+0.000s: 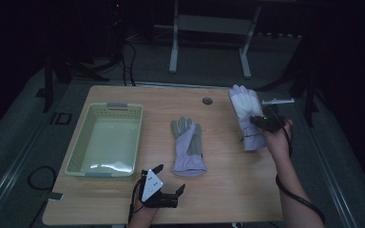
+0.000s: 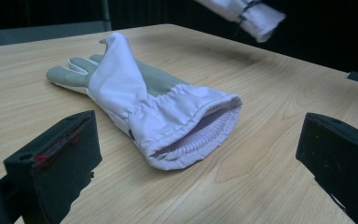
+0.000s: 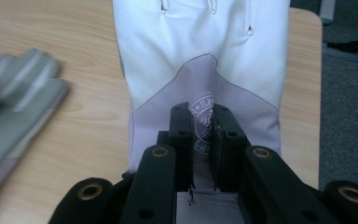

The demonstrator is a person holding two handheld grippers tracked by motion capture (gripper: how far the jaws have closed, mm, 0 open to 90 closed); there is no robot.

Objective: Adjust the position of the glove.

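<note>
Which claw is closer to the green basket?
Left. The left claw sits open near the table's front edge, just beside the basket. The right claw is far across the table, pinching the white glove.

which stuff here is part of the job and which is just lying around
In the job:
- white glove, pinched in the right gripper
- second glove, lying flat mid-table before the open left gripper
- pale green basket, probably where the gloves go

Lying about:
- small round grey disc set in the table
- metal frame beyond the table
</note>
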